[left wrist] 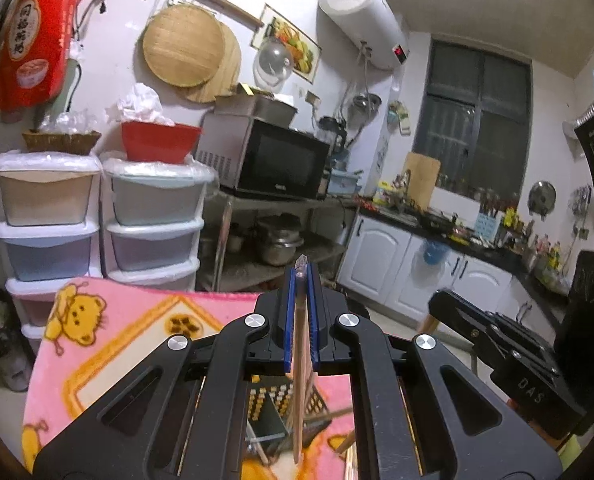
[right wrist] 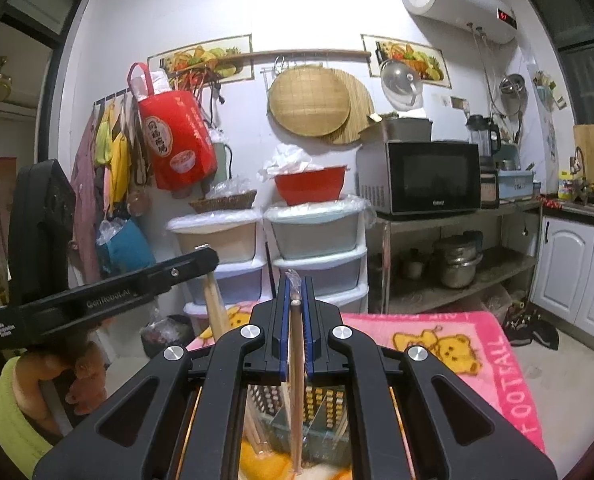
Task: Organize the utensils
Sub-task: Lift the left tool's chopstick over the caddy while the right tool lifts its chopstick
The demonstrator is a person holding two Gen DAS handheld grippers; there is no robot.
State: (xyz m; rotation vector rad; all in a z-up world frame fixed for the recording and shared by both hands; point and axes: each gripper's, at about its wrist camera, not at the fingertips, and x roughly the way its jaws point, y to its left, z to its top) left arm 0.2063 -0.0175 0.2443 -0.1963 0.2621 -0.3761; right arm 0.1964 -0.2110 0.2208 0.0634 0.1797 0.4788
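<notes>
Pink blanket [left wrist: 109, 344] covered the table; each gripper, left [left wrist: 301, 320] and right [right wrist: 296, 324], clamped a chopstick, probably next lowering into the holder [right wrist: 321, 412] at bottom center.

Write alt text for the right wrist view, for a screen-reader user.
The right gripper is shut on a wooden chopstick, held upright above a perforated utensil holder on a pink bear-print blanket. The left gripper enters at left, also gripping a wooden stick. Behind: stacked plastic drawers, a microwave, a cluttered kitchen wall.
</notes>
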